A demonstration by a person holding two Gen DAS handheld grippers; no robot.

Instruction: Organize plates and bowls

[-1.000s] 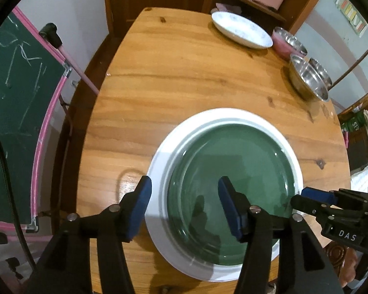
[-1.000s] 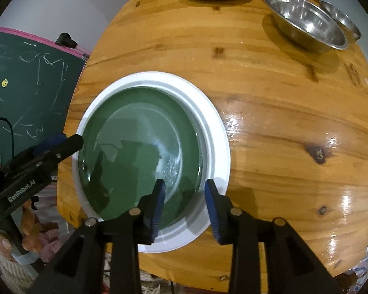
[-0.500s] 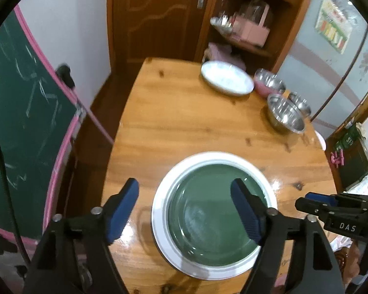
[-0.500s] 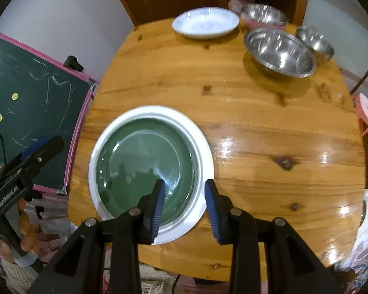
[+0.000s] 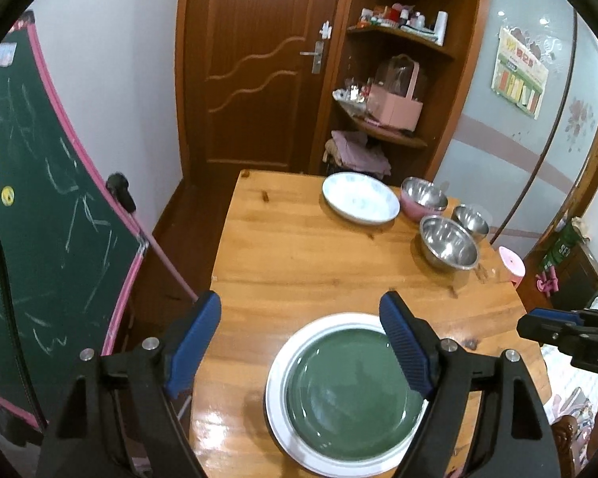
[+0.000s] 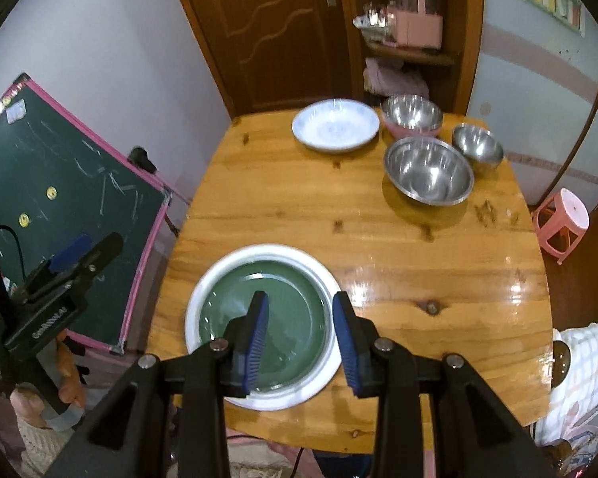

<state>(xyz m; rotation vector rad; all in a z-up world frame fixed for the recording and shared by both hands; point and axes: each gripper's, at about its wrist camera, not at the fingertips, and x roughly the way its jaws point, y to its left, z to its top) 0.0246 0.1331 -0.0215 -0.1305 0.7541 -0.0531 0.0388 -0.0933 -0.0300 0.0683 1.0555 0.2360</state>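
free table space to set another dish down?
Widest bare patch: mid-table, between the green plate on its white plate and the far patterned plate. Also right of the stack, near edge. Crowded: far right corner with the steel bowls.

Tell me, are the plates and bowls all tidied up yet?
Partly. The green plate already sits on the white plate. Nothing is in hand: the left gripper has just been opening, and the right gripper is empty too. Left: the patterned plate and three bowls sit unstacked at the far end.
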